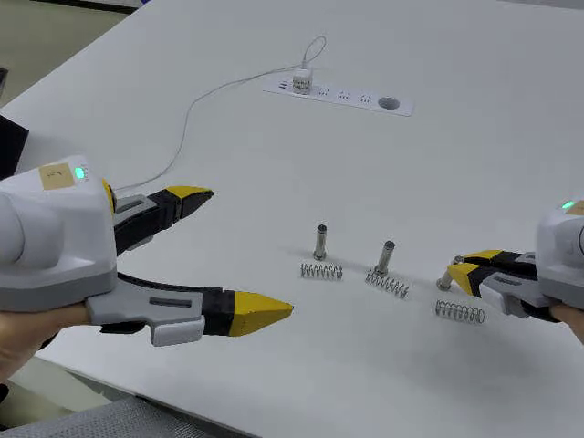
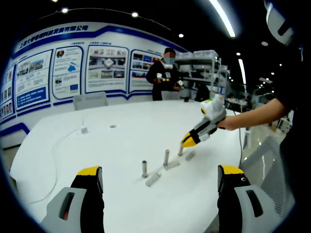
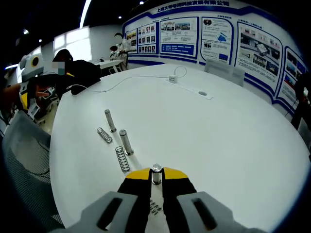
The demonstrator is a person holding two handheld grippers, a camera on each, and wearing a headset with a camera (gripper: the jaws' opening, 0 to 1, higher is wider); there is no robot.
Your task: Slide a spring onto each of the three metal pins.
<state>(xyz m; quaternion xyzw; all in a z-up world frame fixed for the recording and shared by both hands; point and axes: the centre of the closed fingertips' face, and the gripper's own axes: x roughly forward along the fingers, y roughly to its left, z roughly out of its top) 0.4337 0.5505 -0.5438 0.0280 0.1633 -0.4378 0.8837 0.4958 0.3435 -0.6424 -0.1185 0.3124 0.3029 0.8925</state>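
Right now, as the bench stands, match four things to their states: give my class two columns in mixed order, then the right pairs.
Column one:
1. left tool
2. right tool
3. power strip
4. left-hand pin

Column two:
A. shut on the right-hand pin
B. at the table's far side, white cable plugged in
C. open, holding nothing
D. upright, a spring lying beside it

Pairs: 1-C; 2-A; 3-B; 4-D
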